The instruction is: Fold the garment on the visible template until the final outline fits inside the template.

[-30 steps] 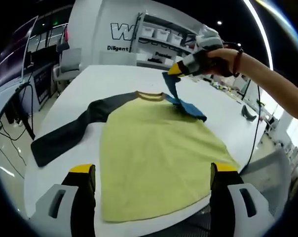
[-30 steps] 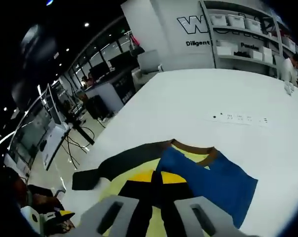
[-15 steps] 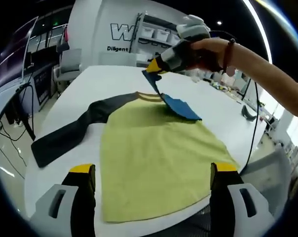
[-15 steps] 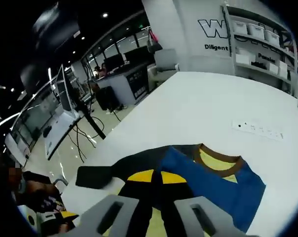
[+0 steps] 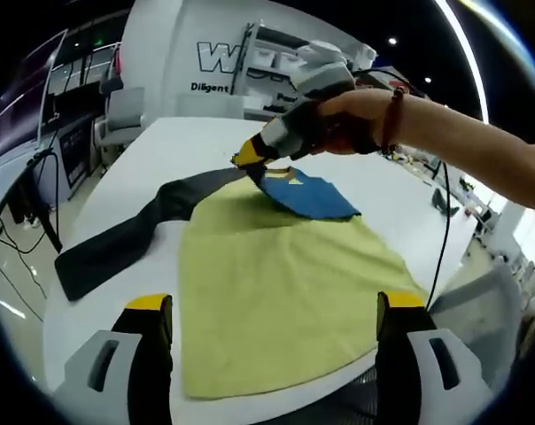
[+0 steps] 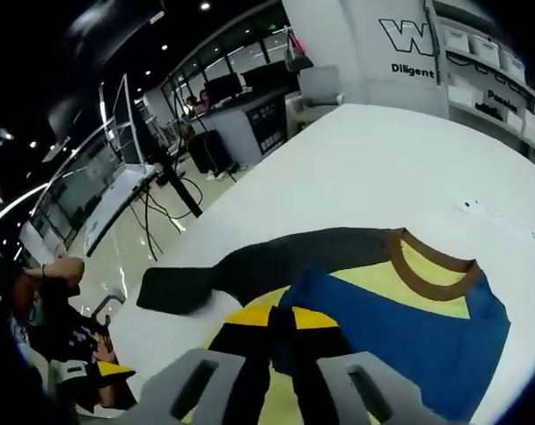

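Note:
A yellow-green shirt lies flat on the white table, its brown collar at the far end. Its dark grey sleeve stretches out to the left. The blue sleeve is folded over the chest. My right gripper, held by a hand, is shut on that sleeve's end near the collar; in the right gripper view its yellow-tipped jaws pinch the blue sleeve above the dark sleeve. My left gripper stands open over the hem, touching nothing.
The table's near edge runs just below the shirt hem. A grey chair and shelves with bins stand beyond the far end. A black cable hangs at the right. Desks with monitors line the left.
The right gripper has carried the blue sleeve's end left and down across the chest toward the collar and dark sleeve. The left gripper has stayed put.

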The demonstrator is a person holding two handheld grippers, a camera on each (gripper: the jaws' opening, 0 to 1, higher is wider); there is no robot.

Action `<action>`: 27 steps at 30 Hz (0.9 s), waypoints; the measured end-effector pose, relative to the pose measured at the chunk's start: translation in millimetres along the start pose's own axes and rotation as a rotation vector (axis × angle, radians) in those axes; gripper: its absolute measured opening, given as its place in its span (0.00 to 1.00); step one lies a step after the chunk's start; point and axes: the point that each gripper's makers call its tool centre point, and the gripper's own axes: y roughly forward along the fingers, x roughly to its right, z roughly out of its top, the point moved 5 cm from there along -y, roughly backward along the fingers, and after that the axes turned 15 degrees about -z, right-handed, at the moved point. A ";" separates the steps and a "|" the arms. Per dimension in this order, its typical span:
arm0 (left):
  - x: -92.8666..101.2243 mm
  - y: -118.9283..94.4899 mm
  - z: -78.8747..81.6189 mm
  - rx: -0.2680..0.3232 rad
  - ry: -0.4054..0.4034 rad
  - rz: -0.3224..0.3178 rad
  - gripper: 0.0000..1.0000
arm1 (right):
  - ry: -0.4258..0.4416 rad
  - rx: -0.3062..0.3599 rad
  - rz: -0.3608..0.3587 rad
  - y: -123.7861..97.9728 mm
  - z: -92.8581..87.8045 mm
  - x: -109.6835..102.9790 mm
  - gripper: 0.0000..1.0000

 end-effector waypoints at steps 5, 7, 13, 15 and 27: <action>-0.4 -0.1 0.3 0.005 -0.006 0.001 0.97 | 0.011 0.054 0.036 -4.2 7.1 -6.2 0.13; -0.4 0.1 -0.2 0.001 -0.004 0.001 0.97 | 0.017 0.067 0.038 -6.8 9.1 -5.0 0.23; 0.5 0.9 -0.8 -0.008 0.006 0.002 0.99 | 0.057 0.116 -0.032 -14.7 6.7 22.2 0.41; 0.3 0.7 -0.4 -0.004 0.003 0.002 0.99 | 0.081 0.112 -0.056 -17.1 2.7 34.0 0.48; 0.1 1.2 -0.7 -0.001 -0.006 0.006 0.99 | 0.155 0.116 -0.145 -41.4 -28.0 86.2 0.58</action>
